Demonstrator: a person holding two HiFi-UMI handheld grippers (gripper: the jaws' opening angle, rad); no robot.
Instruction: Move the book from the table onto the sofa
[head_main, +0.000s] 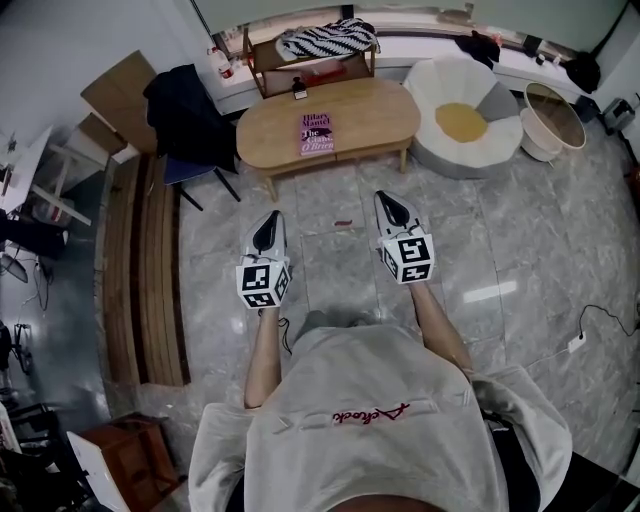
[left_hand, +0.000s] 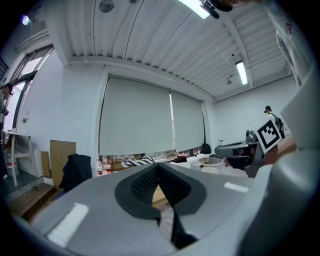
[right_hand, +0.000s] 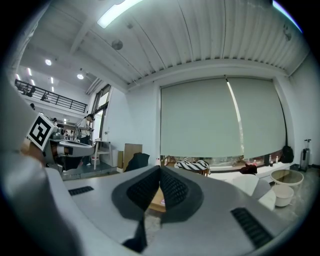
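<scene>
The pink book (head_main: 316, 133) lies in the middle of the wooden surface (head_main: 370, 108), while the left gripper (head_main: 267, 232) and right gripper (head_main: 393, 210) are both pressed together, empty.

Oval wooden table (head_main: 372, 112), 1 pink book (head_main: 316, 133) flat near its middle

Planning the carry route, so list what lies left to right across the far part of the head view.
dark jacket → pink book → white sofa → round tub
</scene>
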